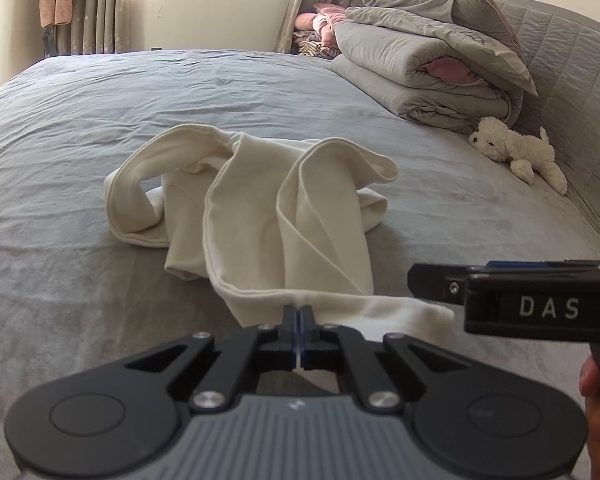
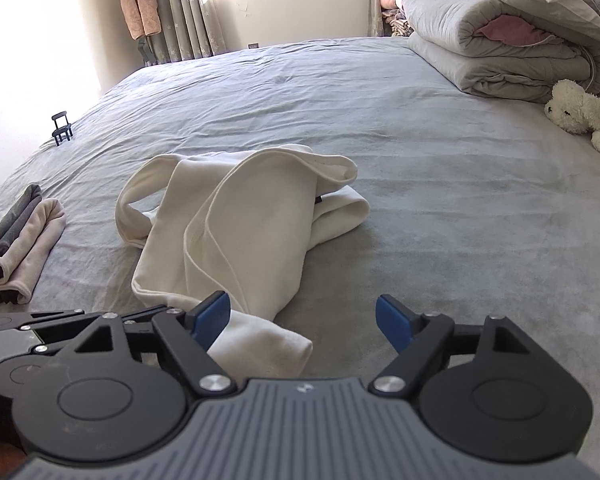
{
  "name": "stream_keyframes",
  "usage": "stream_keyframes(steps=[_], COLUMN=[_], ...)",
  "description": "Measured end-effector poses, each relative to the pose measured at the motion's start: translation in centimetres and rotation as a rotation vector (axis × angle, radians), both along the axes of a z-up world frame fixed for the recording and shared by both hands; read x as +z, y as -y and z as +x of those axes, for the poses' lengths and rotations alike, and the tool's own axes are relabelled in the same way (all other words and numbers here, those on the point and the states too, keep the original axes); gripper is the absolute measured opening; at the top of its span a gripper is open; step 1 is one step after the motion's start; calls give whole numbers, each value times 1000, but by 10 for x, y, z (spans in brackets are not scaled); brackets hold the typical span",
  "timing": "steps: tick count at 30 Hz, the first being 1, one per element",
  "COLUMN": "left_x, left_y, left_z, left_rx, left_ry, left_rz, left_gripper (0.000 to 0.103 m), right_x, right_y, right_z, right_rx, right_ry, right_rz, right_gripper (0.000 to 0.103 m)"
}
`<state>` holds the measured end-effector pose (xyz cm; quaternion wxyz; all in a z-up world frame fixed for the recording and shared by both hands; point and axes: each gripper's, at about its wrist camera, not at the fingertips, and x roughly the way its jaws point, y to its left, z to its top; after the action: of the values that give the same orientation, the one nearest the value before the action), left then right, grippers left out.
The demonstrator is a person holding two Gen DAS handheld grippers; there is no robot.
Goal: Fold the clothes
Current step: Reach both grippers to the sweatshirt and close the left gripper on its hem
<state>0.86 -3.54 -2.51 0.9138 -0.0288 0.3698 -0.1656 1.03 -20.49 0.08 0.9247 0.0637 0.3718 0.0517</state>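
Left gripper (image 1: 299, 314): jaws together, clamped on a thin edge of the cream garment (image 1: 256, 208); a sliver of cloth visible between the blue pads.

Right gripper (image 2: 303, 314): jaws wide apart, gripping nothing. Left blue pad (image 2: 212, 316) just above the near end of the garment (image 2: 236, 232); actual contact impossible to confirm. Right pad over bare bedsheet (image 2: 440, 216).

Garment: crumpled, in loose upright folds on the grey bedsheet (image 1: 80, 128), directly ahead of both grippers. Near end drawn out flat toward the left gripper and extending rightward past it, under the right gripper's fingers (image 1: 432, 280) as seen from the left wrist. Looped strap-like portion ahead and left of the grippers.

Right gripper body, marked "DAS", to the right of the left gripper in the left-wrist view; part of a hand (image 1: 598, 412) on its handle at the frame edge.

Other items, relative to the right gripper:
- Folded clothes, grey and pale pink (image 2: 18, 252): left, on the sheet, well apart from the garment.
- Small black stand (image 2: 62, 128): far ahead, left.
- Folded grey duvet (image 2: 500, 44): far ahead, right.
- White plush toy (image 2: 584, 118): ahead right, just in front of the duvet.
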Motion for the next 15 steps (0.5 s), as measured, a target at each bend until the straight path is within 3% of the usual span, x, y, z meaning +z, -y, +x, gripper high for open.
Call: stream_keyframes(steps=[9,15], left_x=[4,2], left_y=[7,-3], left_z=[-12,-14], left_rx=[-79,-112], left_ry=[-24,-80], left_rz=[-48,-156], left_gripper=[1,0], right_x=[-8,-14], right_y=[1,-3], right_z=[5,7], right_rx=[7,25], right_ry=[-40,-63], right_rz=[51,67], right_gripper=[73,64])
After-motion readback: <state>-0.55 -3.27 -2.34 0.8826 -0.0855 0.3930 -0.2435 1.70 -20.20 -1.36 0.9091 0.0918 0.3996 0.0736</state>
